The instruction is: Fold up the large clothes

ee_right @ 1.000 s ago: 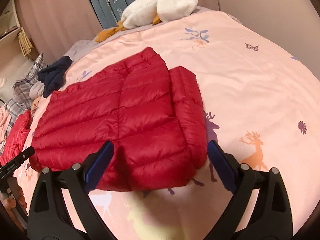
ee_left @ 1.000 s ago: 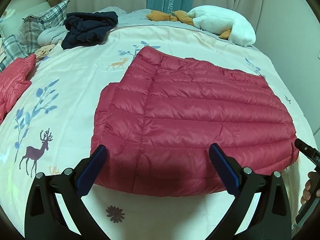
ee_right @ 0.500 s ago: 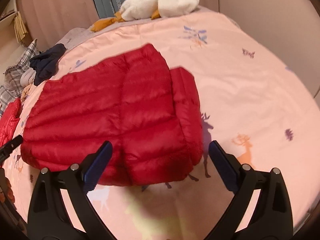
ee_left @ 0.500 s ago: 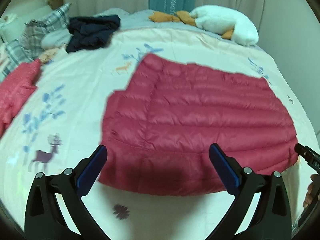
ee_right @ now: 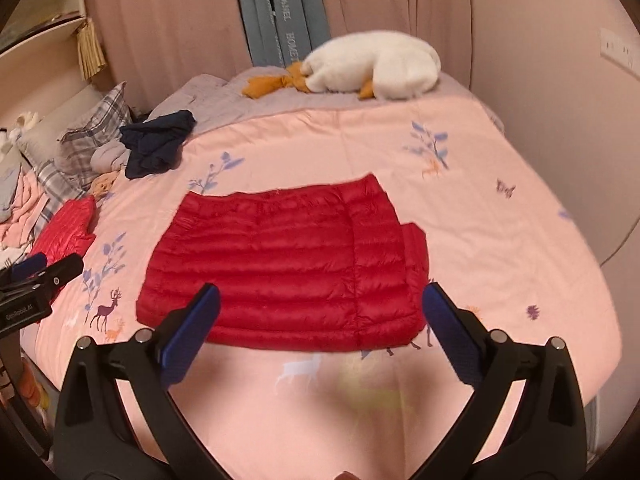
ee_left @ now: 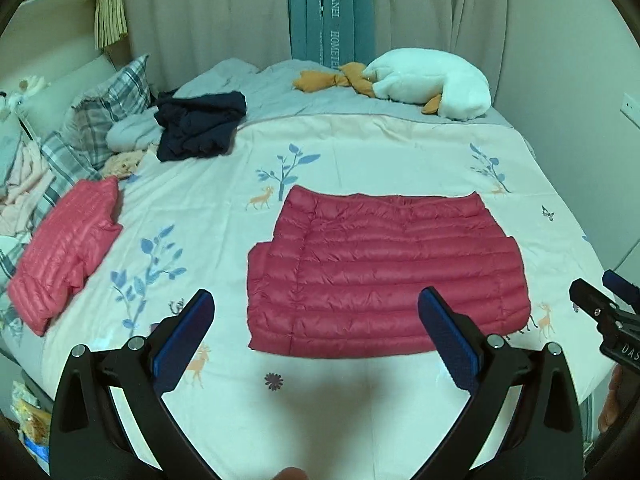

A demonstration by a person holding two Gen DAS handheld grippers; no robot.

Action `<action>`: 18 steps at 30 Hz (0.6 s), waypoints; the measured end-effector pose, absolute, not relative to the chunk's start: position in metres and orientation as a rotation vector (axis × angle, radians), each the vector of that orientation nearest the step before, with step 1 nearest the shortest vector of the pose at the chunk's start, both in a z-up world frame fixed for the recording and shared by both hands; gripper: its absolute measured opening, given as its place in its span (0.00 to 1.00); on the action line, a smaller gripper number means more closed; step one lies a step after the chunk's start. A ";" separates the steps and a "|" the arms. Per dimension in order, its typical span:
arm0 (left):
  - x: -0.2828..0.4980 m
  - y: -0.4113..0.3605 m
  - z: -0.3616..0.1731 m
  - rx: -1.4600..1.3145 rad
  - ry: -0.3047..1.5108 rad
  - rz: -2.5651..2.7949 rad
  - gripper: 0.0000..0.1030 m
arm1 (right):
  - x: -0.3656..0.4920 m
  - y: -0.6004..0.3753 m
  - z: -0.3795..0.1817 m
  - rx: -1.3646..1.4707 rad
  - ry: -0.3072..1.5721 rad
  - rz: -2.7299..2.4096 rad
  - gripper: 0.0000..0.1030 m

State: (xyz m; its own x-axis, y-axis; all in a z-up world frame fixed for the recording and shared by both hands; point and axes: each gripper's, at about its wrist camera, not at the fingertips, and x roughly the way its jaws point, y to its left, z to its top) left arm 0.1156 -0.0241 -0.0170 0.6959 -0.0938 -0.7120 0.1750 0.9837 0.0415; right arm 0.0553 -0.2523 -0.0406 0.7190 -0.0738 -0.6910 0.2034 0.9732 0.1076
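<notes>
A red quilted down jacket (ee_left: 384, 276) lies folded flat in a rough rectangle on the patterned bed cover (ee_left: 340, 152); it also fills the middle of the right wrist view (ee_right: 288, 268). My left gripper (ee_left: 316, 332) hangs open above the bed's near edge, short of the jacket's front hem, with nothing between its blue pads. My right gripper (ee_right: 320, 328) is open too, held just before the jacket's near edge. Each gripper shows at the other view's side: the right gripper (ee_left: 604, 312) and the left gripper (ee_right: 36, 284).
A second folded pink-red jacket (ee_left: 64, 252) lies at the left of the bed. A dark navy garment (ee_left: 200, 124), plaid pillows (ee_left: 104, 112) and a white goose plush (ee_left: 428, 80) sit along the far side. Curtains hang behind the bed.
Both grippers have pulled back and up from the jacket, which now looks smaller and farther away. The jacket itself lies as it did.
</notes>
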 end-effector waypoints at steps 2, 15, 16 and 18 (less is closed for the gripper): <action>0.103 -0.024 -0.002 0.082 0.768 -0.184 0.99 | 0.047 -0.241 -0.023 0.156 0.746 -0.127 0.98; 0.067 -0.033 0.001 0.097 0.770 -0.199 0.99 | 0.027 -0.225 -0.017 0.151 0.764 -0.078 0.98; 0.067 -0.034 0.001 0.098 0.771 -0.199 0.99 | 0.027 -0.225 -0.017 0.150 0.766 -0.077 0.98; 0.066 -0.033 0.000 0.100 0.773 -0.198 0.99 | 0.027 -0.224 -0.019 0.150 0.765 -0.077 0.98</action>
